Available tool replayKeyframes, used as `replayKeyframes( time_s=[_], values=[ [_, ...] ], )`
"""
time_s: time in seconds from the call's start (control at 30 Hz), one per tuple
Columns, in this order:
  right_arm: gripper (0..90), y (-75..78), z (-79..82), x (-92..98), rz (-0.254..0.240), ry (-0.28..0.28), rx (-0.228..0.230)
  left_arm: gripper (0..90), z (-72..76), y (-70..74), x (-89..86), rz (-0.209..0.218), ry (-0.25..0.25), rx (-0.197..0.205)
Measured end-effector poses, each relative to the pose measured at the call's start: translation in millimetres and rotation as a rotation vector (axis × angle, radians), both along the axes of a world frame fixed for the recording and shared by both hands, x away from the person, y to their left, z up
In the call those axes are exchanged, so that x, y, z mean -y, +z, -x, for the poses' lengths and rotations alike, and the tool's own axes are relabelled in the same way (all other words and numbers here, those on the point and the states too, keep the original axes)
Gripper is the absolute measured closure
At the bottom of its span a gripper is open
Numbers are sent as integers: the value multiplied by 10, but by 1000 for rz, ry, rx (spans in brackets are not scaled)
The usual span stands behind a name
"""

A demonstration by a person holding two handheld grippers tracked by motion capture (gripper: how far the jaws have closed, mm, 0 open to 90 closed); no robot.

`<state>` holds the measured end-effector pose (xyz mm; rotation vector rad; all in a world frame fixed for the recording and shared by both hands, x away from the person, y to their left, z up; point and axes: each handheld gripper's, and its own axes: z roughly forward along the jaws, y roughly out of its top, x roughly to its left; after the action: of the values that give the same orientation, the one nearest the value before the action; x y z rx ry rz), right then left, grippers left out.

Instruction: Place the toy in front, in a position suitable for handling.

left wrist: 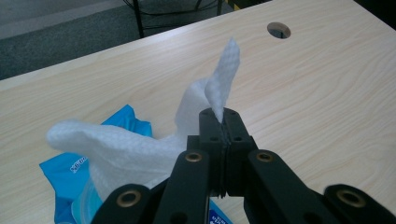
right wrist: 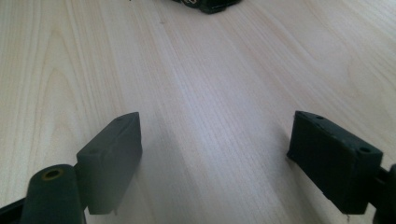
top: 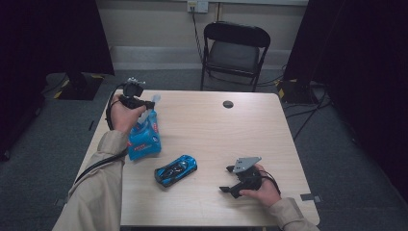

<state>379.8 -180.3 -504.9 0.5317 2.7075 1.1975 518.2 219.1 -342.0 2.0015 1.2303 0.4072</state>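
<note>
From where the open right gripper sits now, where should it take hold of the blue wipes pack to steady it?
Grip the lower end of the wipes pack, coming in from the toy car's side. The left gripper is shut on the wipe at the pack's upper end, so that end is taken. The bottom seam looks flat and thin, an easy fit for the right gripper's wide-open jaws.

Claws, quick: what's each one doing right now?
Left claw: shut on a white wipe pulled from the blue pack.
Right claw: open, holding nothing, low over the table.
</note>
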Motion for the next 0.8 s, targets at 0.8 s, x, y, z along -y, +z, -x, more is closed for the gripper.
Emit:
replayKeyframes(
  time_s=[0.8],
  values=[
    [165, 0, -1, 0, 0, 1, 3, 893, 222, 247, 518, 95, -155, 49]
  ],
)
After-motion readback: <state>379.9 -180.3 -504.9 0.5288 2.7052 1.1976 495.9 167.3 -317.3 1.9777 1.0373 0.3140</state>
